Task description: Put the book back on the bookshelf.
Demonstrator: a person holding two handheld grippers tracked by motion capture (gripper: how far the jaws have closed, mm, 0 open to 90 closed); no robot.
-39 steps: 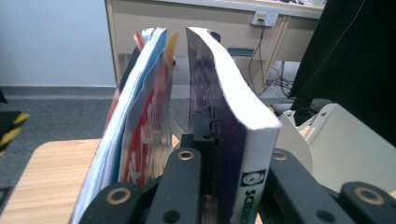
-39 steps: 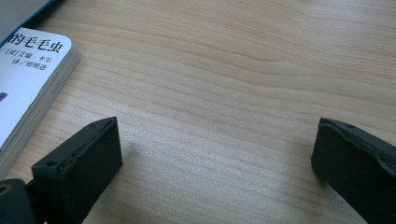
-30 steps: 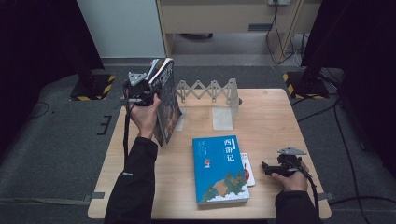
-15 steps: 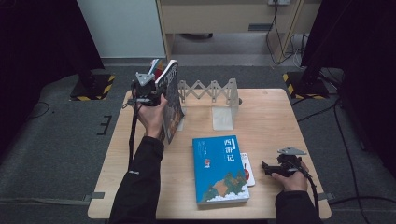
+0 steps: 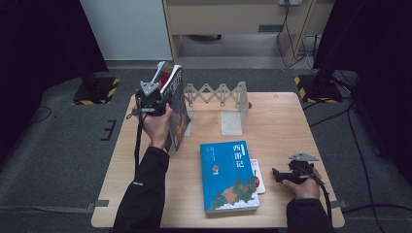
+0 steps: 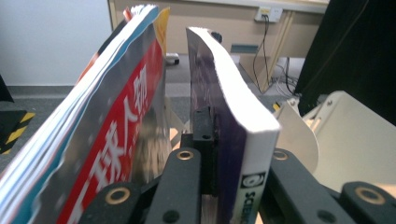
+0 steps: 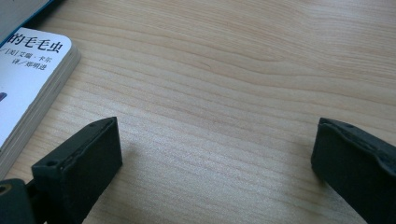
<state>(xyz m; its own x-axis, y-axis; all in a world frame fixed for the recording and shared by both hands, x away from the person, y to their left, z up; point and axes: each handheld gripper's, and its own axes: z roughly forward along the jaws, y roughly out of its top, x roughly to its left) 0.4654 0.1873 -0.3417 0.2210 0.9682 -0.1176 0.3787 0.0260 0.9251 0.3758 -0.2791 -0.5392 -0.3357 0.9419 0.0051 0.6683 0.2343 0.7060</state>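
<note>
My left gripper (image 5: 151, 99) holds a thick purple book (image 5: 178, 109) upright above the table's left part. In the left gripper view the gripper (image 6: 233, 140) is shut on the book's (image 6: 243, 116) lower spine, white page edges facing right. A glossy magazine (image 6: 116, 121) with red characters leans against the outside of the left jaw. A blue book (image 5: 228, 174) lies flat at the table's front middle. Just right of it, my right gripper (image 5: 284, 175) rests low on the table. It (image 7: 210, 149) is open with bare wood between the fingers.
A grey folding book rack (image 5: 216, 93) with a white end plate (image 5: 234, 116) stands at the back of the wooden table (image 5: 282, 126), right of the held book. A thin white booklet (image 5: 258, 175) pokes out under the blue book. Floor surrounds the table.
My left hand has carried the upright book slightly to the right, toward the rack. The right gripper has stayed put.
</note>
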